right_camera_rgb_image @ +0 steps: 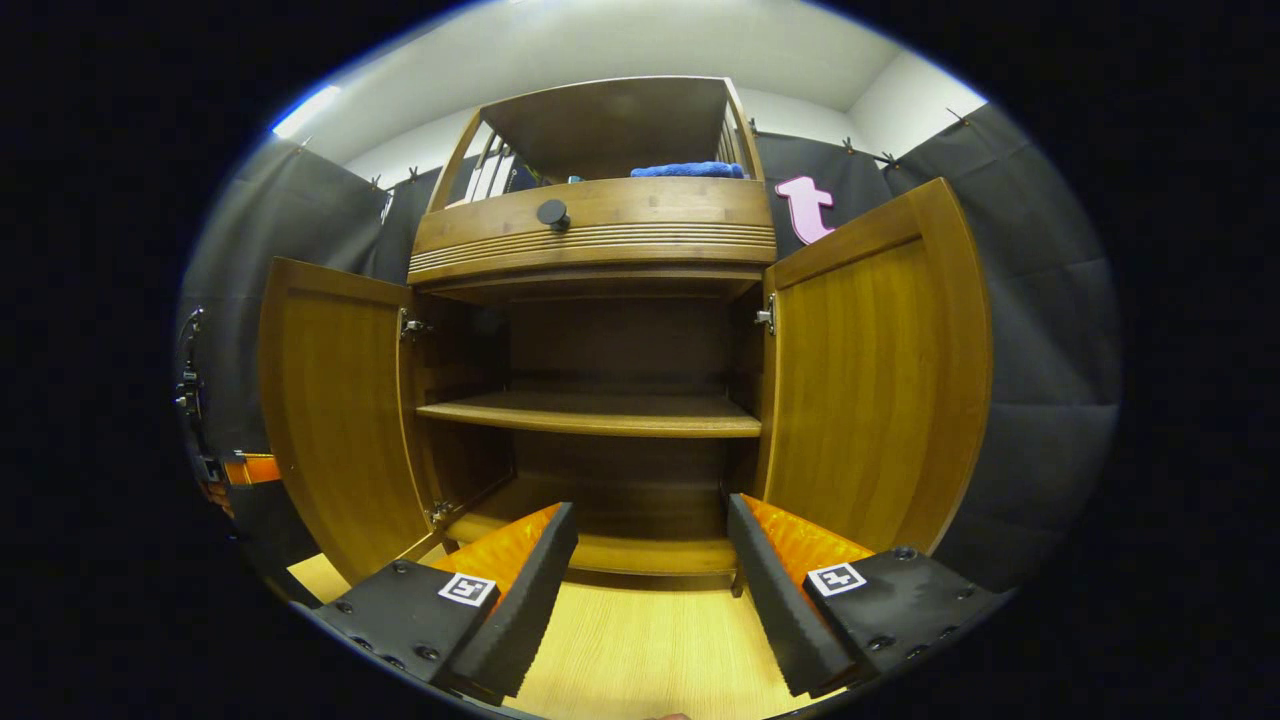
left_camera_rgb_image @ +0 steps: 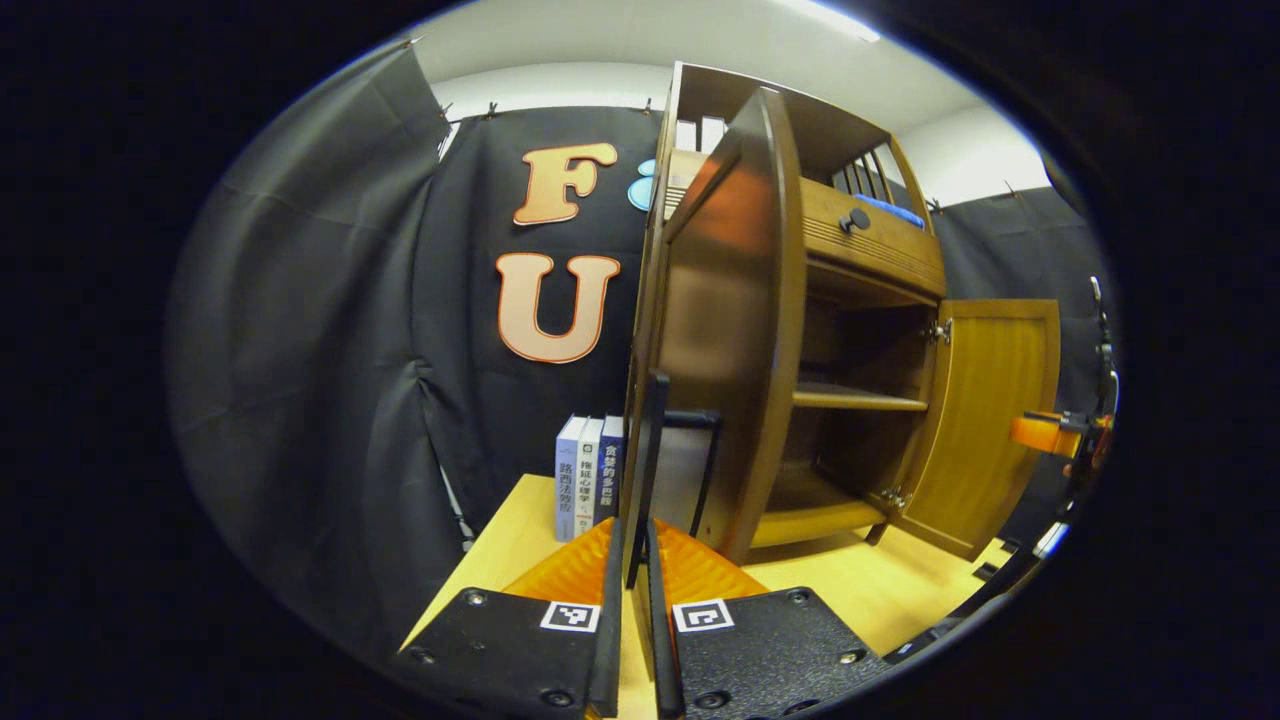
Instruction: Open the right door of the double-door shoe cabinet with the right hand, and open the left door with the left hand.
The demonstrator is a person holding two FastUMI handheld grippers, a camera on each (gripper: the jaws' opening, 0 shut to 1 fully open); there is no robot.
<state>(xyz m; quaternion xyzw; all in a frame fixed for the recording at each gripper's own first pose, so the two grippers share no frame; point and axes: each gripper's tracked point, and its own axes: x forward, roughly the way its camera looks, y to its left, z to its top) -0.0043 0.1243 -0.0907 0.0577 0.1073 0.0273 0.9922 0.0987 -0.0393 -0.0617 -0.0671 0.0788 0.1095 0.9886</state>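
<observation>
Cabinet (right_camera_rgb_image: 600,230) at the worktop's (right_camera_rgb_image: 640,650) back edge stands with stiff, likely light hinged doors swung wide, left door (left_camera_rgb_image: 735,330) best taken by the black handle (left_camera_rgb_image: 650,450) the left gripper (left_camera_rgb_image: 633,545) clamps, while the right gripper view alone shows the right door (right_camera_rgb_image: 870,380) free between parted right gripper (right_camera_rgb_image: 650,560) fingers.

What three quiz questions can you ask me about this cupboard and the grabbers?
1. True or false: the left door and right door are both closed.
2. What lies up top in the cabinet? A red shoe, B blue cloth, C green ball.
3. Fill in: the left gripper has its jaws shut on the left door's black ____.
Key: 1 false; 2 B; 3 handle.
</observation>
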